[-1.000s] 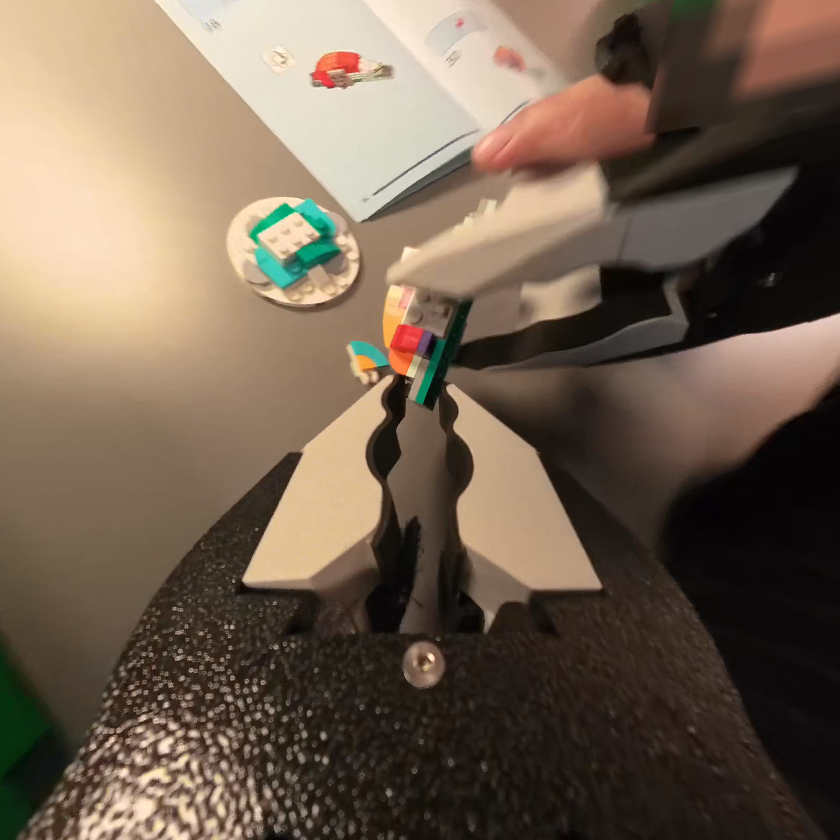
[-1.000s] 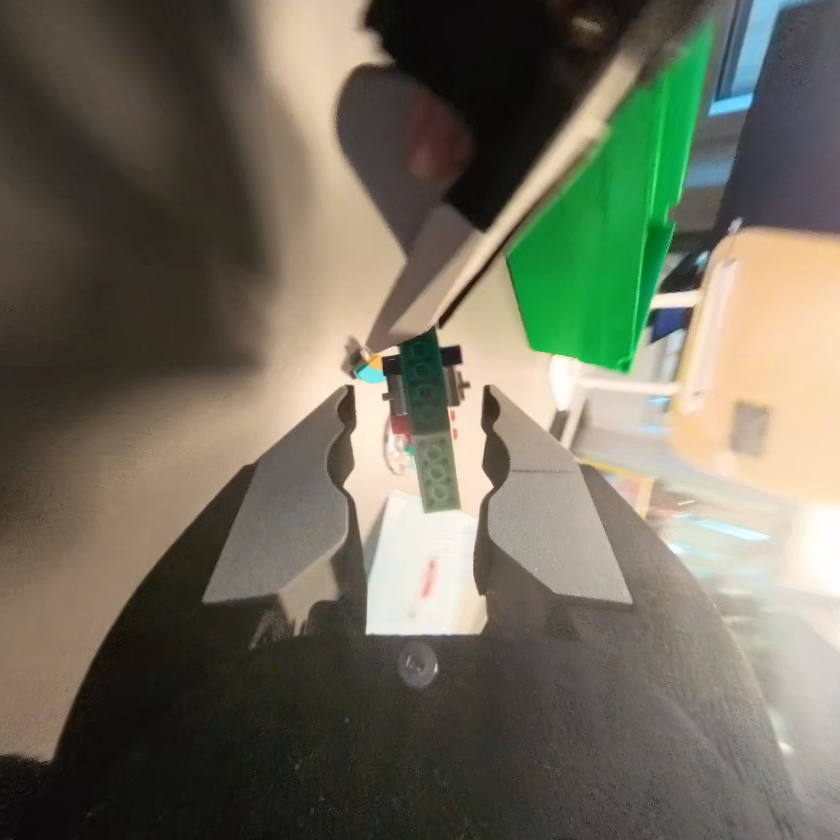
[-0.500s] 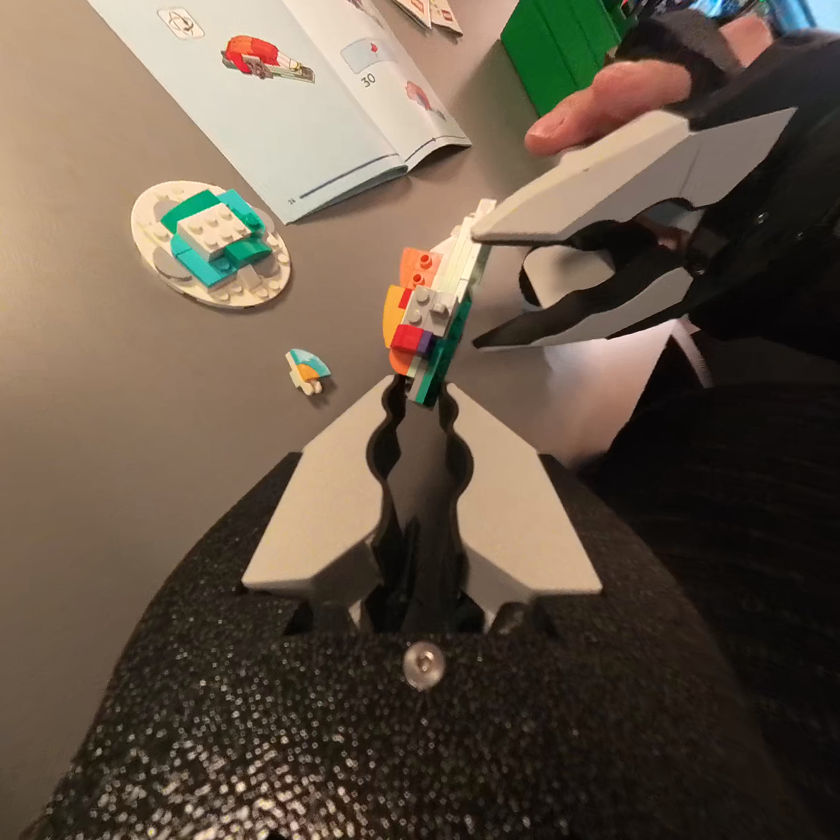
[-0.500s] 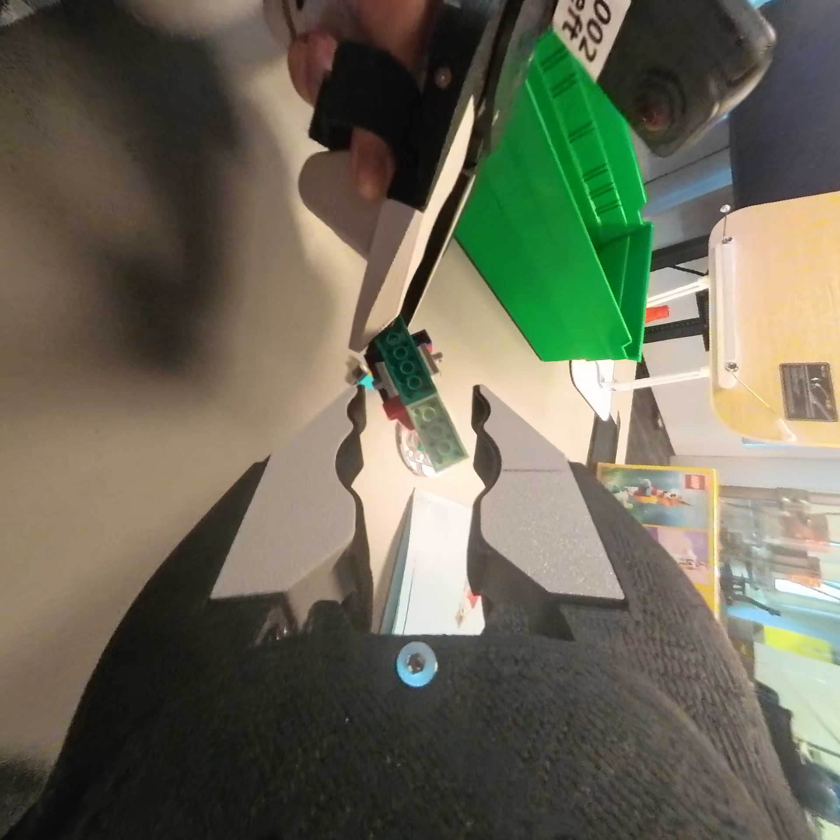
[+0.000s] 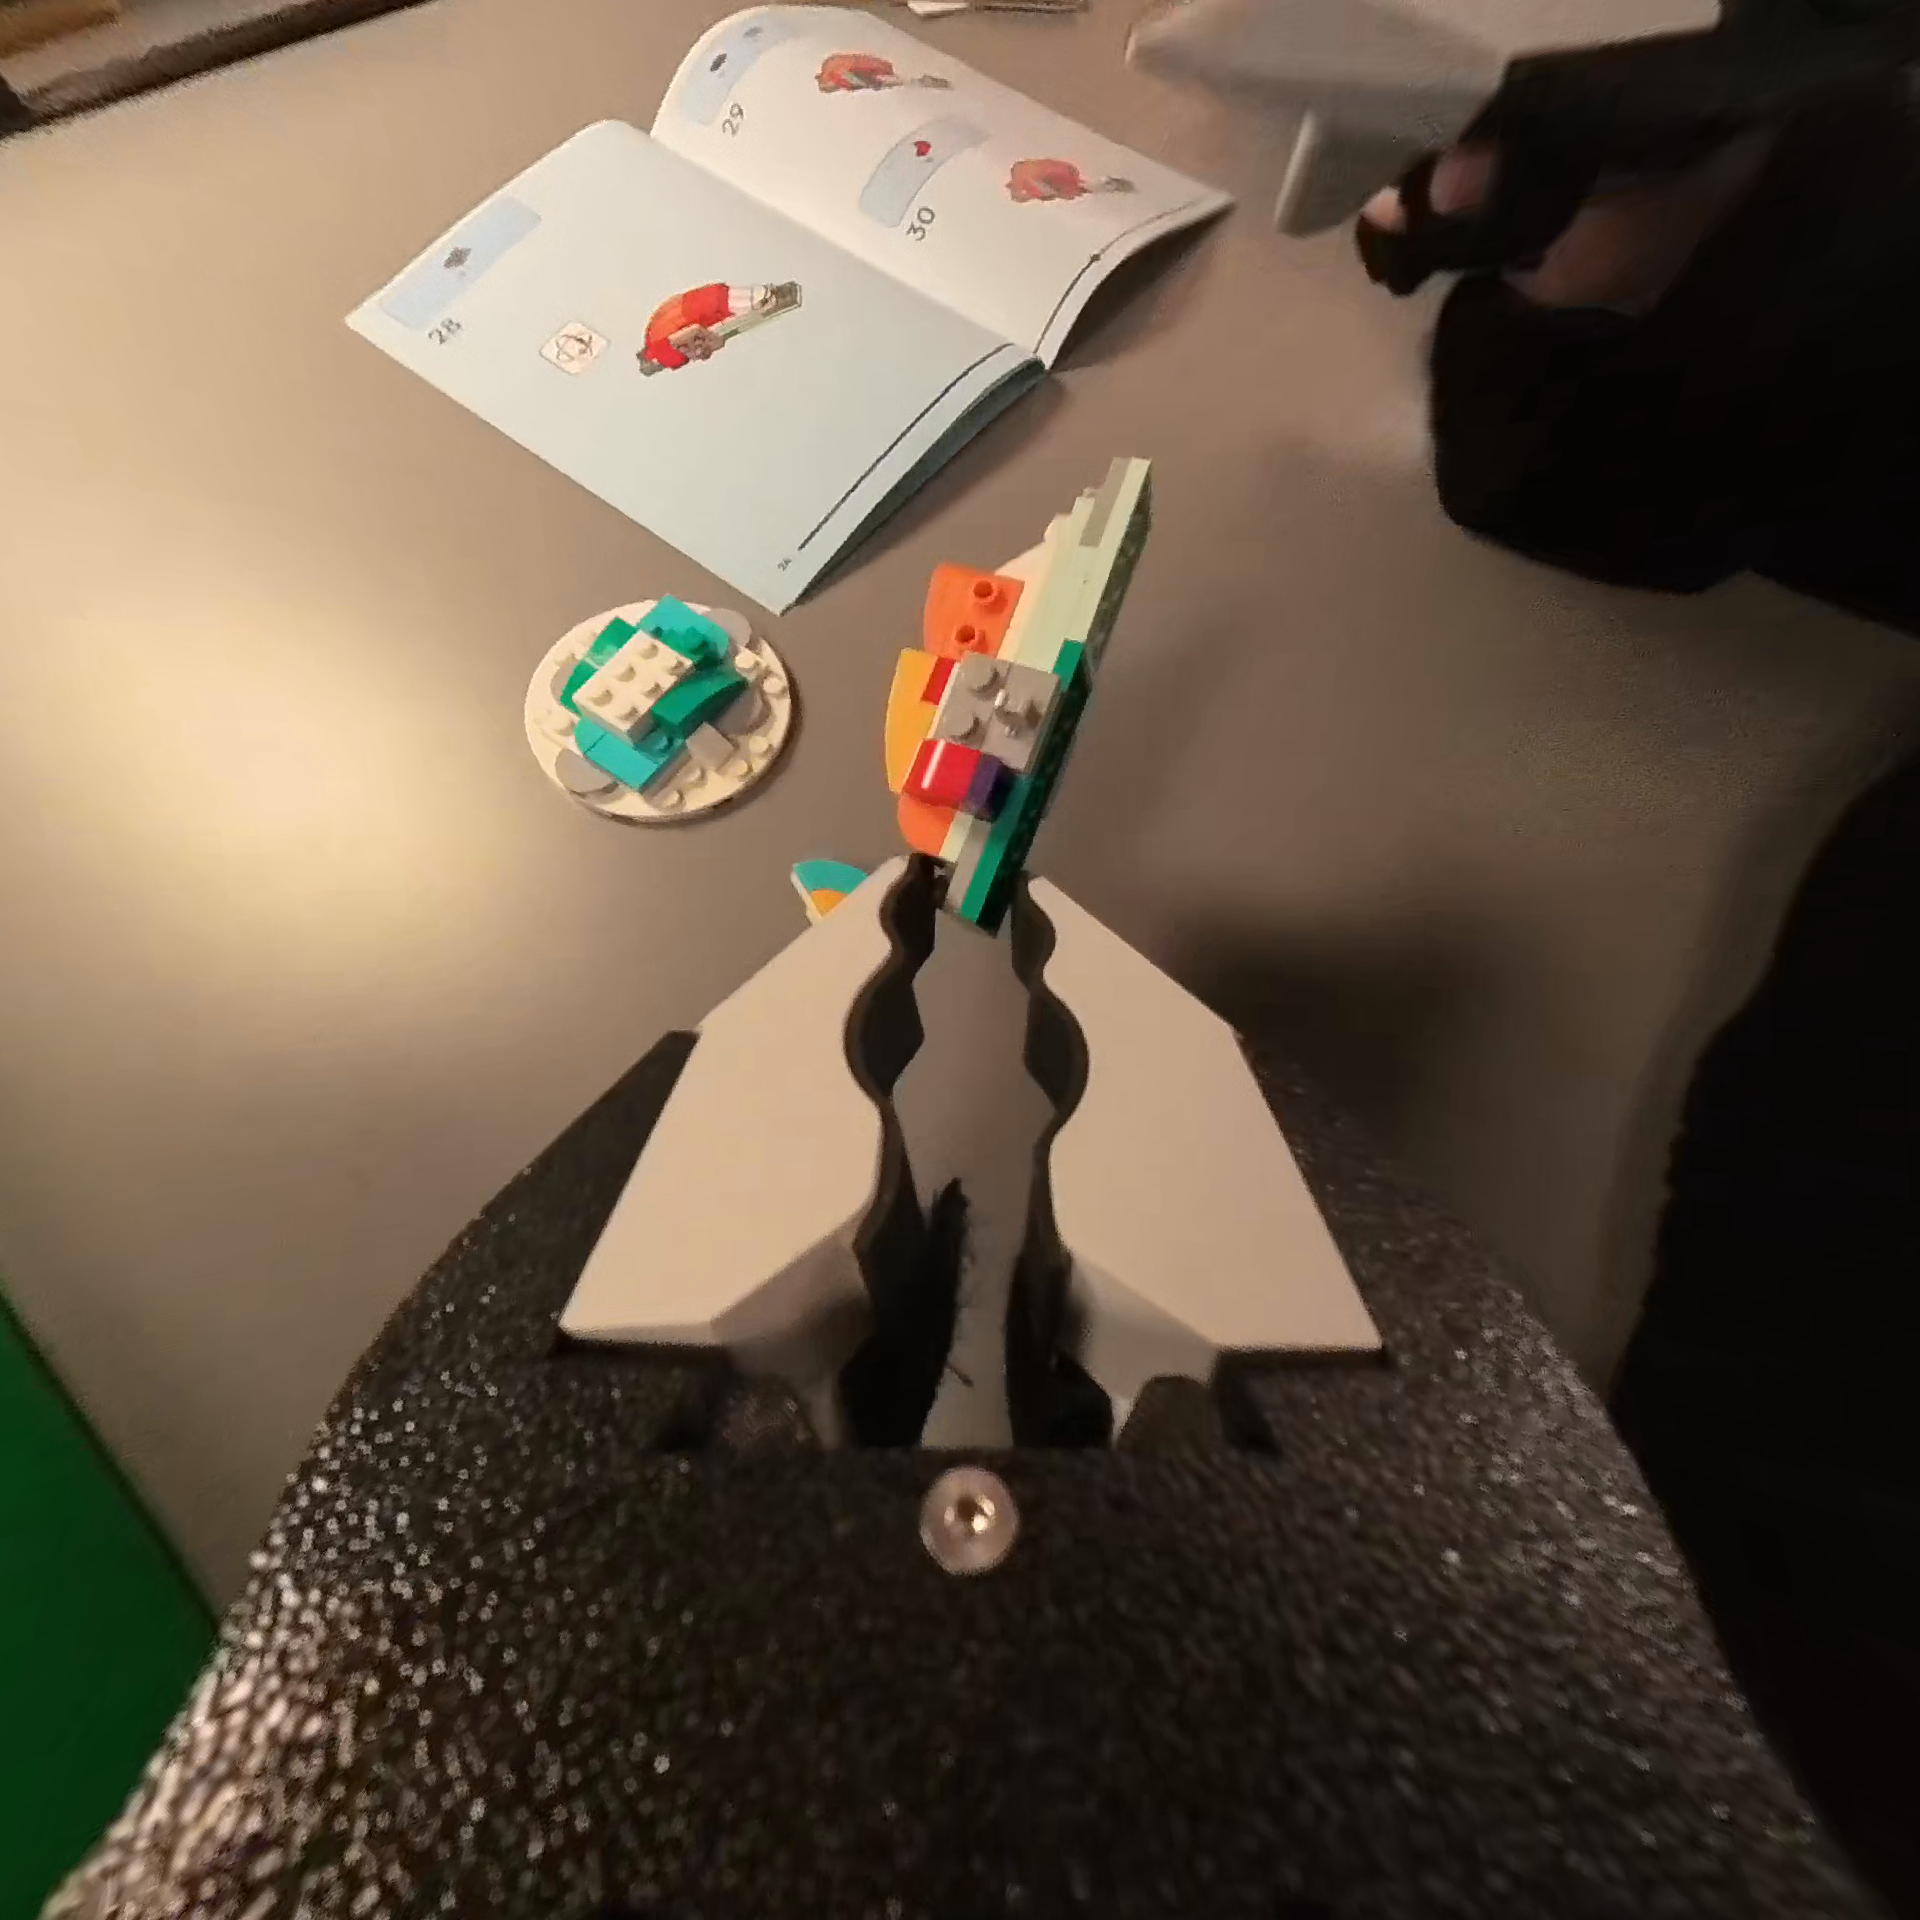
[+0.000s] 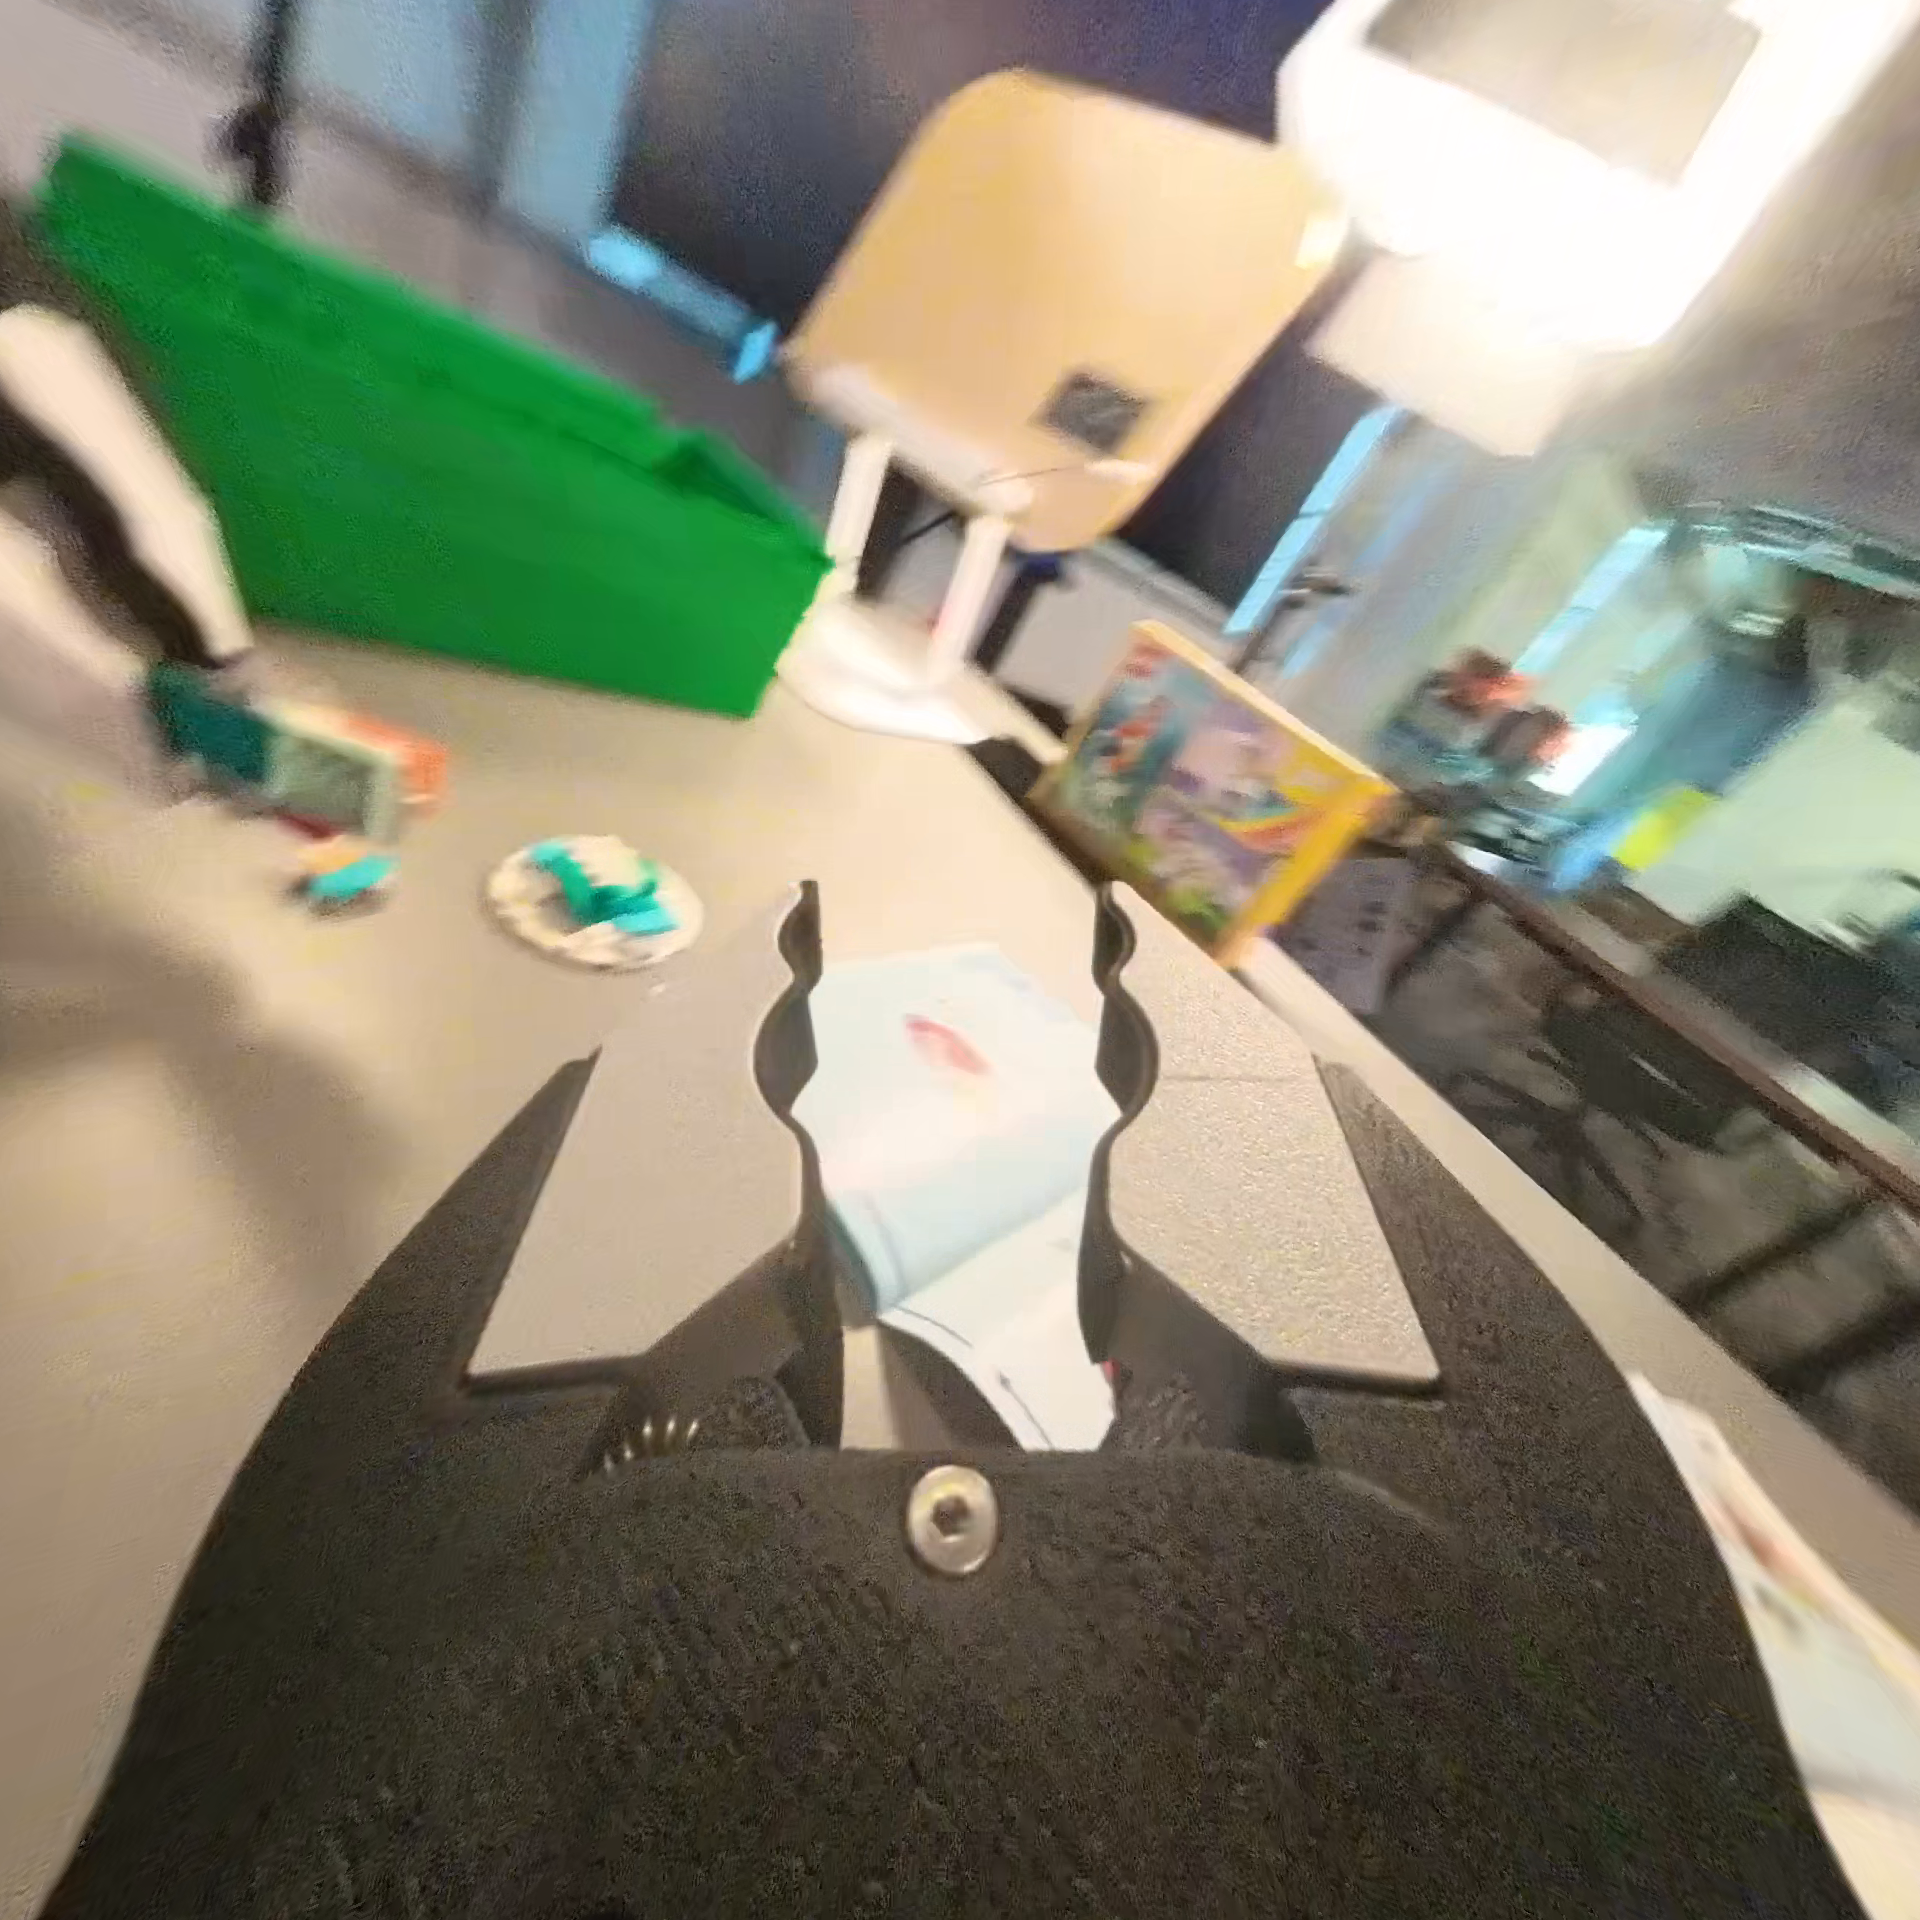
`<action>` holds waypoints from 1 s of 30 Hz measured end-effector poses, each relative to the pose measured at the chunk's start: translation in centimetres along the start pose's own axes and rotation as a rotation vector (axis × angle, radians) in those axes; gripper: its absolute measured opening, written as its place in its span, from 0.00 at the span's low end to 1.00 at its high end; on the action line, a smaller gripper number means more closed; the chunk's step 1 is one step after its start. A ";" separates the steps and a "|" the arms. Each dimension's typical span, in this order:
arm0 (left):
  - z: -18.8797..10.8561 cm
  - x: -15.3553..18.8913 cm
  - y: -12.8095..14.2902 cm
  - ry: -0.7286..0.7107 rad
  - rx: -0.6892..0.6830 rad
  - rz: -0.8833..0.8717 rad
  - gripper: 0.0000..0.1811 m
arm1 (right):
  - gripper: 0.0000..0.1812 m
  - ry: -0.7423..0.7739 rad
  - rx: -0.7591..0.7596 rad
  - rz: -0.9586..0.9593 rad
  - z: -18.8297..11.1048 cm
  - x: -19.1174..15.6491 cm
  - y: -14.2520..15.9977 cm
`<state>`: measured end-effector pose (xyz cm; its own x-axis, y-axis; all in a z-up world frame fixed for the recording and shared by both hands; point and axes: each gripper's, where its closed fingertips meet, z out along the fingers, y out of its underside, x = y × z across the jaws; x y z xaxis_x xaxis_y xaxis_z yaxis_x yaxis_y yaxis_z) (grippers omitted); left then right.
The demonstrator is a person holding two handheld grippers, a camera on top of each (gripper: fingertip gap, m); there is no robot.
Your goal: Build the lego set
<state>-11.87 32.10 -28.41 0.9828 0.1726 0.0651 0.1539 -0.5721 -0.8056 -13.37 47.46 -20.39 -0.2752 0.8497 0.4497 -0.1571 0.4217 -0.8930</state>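
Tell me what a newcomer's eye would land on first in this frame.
First, the colourful lego model, pinched at its lower end by the left gripper and held tilted above the grey table. Next, the round white plate with teal bricks to its left, and the open booklet beyond. The right gripper is open and empty, above the booklet.

Motion blur smears the right wrist view: the green bin [image 6: 436, 499], the boxed set [image 6: 1205, 800] behind the instruction booklet [image 6: 956, 1091] and the room beyond show only as colour. The lego model [image 6: 301, 748], left of the booklet, is smudged — its bricks cannot be told apart. The small teal-and-orange piece [image 5: 823, 885] is half hidden behind the left gripper [image 5: 966, 904]; the right gripper [image 5: 1299, 125], beyond the booklet, is blurred — cut off at the frame's top.
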 end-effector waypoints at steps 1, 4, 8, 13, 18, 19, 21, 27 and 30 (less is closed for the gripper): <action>0.1 -0.2 -0.2 -0.022 0.009 0.021 0.07 | 0.28 0.076 0.030 0.044 -0.7 1.5 0.3; 0.3 -0.3 -1.0 -0.078 0.044 0.096 0.07 | 0.28 0.230 0.076 0.104 -2.2 4.4 1.3; 0.6 -1.3 -2.5 -0.209 0.115 0.218 0.07 | 0.27 0.314 0.135 0.107 -3.0 6.3 1.1; 0.6 -3.2 -4.5 -0.415 0.227 0.333 0.07 | 0.26 0.370 0.171 0.103 -3.9 7.2 0.7; 0.5 -5.1 -5.5 -0.604 0.283 0.476 0.07 | 0.25 0.449 0.157 0.113 -5.1 9.7 1.7; 0.5 -5.4 -5.5 -0.618 0.296 0.477 0.07 | 0.25 0.459 0.149 0.112 -5.3 10.2 2.0; 0.7 -5.8 -5.3 -0.637 0.319 0.475 0.07 | 0.24 0.467 0.136 0.108 -5.4 10.9 2.6; 1.4 -6.1 -5.0 -0.631 0.301 0.500 0.07 | 0.20 0.475 0.102 0.109 -5.3 11.7 3.5; 1.5 -6.2 -4.9 -0.615 0.299 0.480 0.07 | 0.19 0.474 0.089 0.090 -5.2 11.5 3.6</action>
<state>-18.85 35.03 -25.79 0.6908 0.4206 -0.5881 -0.3862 -0.4730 -0.7919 -12.21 60.42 -18.56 0.1672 0.9407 0.2952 -0.2384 0.3291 -0.9137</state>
